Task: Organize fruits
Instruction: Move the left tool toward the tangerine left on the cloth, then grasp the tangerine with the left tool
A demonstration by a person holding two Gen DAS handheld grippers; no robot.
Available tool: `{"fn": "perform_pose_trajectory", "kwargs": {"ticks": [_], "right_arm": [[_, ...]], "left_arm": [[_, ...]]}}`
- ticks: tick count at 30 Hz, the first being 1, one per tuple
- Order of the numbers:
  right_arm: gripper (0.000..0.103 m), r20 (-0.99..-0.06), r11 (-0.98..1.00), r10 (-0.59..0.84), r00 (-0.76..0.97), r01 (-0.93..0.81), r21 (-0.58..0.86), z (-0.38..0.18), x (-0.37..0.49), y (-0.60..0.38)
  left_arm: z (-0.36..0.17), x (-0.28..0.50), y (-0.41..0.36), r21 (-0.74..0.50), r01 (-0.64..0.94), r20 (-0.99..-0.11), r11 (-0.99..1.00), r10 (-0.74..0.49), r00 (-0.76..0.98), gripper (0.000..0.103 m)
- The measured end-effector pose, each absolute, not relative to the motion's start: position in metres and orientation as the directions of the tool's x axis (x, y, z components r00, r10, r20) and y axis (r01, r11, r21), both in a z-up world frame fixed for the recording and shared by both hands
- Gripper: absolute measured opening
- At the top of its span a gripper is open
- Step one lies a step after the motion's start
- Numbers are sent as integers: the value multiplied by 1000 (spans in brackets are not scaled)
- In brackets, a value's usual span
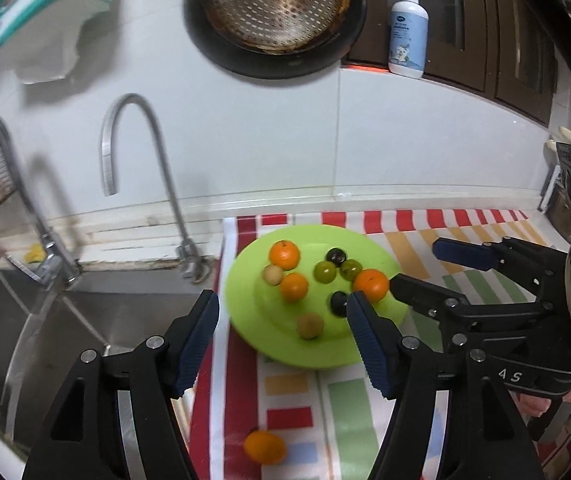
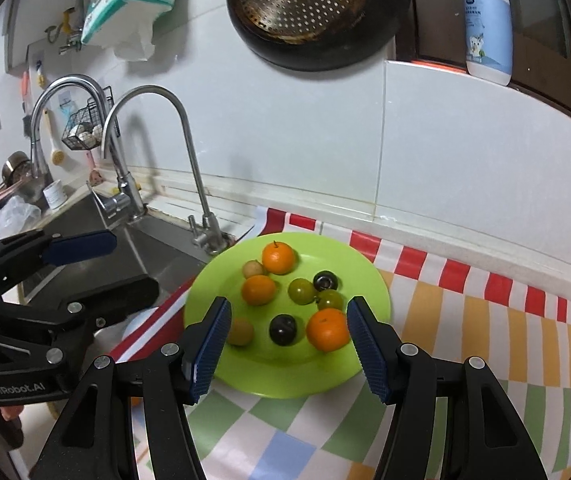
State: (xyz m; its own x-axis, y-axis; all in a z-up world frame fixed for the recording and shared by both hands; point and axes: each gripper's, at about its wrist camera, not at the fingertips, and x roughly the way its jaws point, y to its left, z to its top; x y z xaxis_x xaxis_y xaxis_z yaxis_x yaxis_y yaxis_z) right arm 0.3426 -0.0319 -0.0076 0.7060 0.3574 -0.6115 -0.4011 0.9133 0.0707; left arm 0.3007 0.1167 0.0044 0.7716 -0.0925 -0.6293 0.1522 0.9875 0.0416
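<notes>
Grippers: left gripper (image 1: 283, 338) and right gripper (image 2: 289, 344) both parted, nothing between the pads.
Around: tap (image 2: 157, 128) and sink (image 1: 97, 320) at left; pan (image 2: 309, 12) and bottle (image 2: 487, 26) along the top.
Plate (image 2: 245, 376): lime green, frame centre, on a striped cloth (image 2: 485, 320).
Fruit: three oranges (image 2: 327, 329), green, dark and tan ones on it.
Stray orange (image 1: 265, 447): lower centre, on the cloth.

A curved faucet (image 2: 173, 152) stands by the steel sink (image 1: 97, 320); a lotion bottle (image 1: 408, 32) sits above.
</notes>
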Motion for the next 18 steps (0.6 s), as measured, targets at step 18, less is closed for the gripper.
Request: {"fn": "perform_pose_trajectory", "kwargs": {"ticks": [18], "right_arm": [[61,-675,900,346,652,-433,44,-43,284,-8]], "left_arm": [[-53,239,135,31,141,-705,990,-78,705,62]]}}
